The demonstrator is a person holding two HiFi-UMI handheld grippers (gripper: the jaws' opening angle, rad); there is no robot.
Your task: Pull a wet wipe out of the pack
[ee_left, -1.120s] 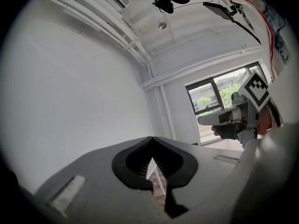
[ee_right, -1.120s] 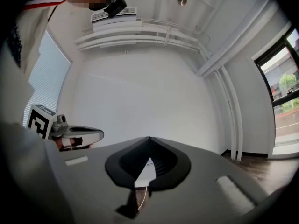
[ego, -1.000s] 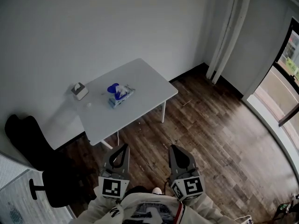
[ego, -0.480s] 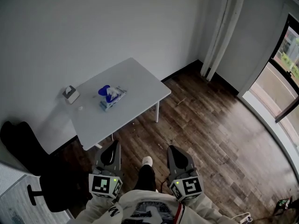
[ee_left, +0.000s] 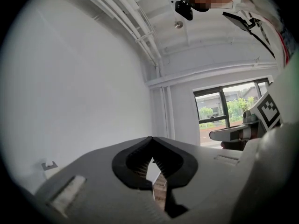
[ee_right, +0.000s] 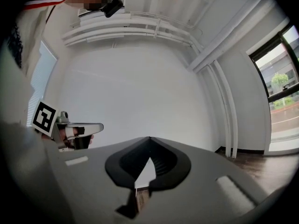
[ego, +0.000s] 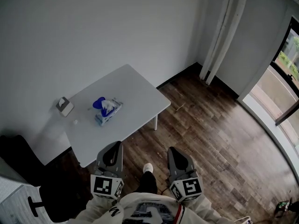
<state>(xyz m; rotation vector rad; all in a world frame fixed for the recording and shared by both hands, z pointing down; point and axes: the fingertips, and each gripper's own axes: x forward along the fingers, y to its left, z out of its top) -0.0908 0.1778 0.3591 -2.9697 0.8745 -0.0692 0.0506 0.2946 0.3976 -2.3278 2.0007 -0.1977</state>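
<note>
The wet wipe pack [ego: 108, 111] lies on the white table [ego: 135, 94], its blue lid [ego: 98, 103] flipped open and a white wipe sticking up from it. Both grippers are held low in front of the person's body, well short of the table, pointing level. My left gripper [ego: 113, 147] is shut and empty, its jaws meeting at the tip [ee_left: 152, 139]. My right gripper [ego: 174, 150] is likewise shut with nothing in it [ee_right: 150, 138]. Each gripper view shows the other gripper off to the side, and neither shows the pack.
A small grey box [ego: 64, 106] and a tiny white item [ego: 74, 122] sit at the table's left end. A dark office chair [ego: 23, 171] stands at the lower left. Wood floor [ego: 215, 134], a curtain [ego: 219, 36] and a glass door [ego: 285, 78] lie to the right.
The table and pack have slid down and left in the head view as the person walks toward them. Both grippers have been carried forward, still shut.
</note>
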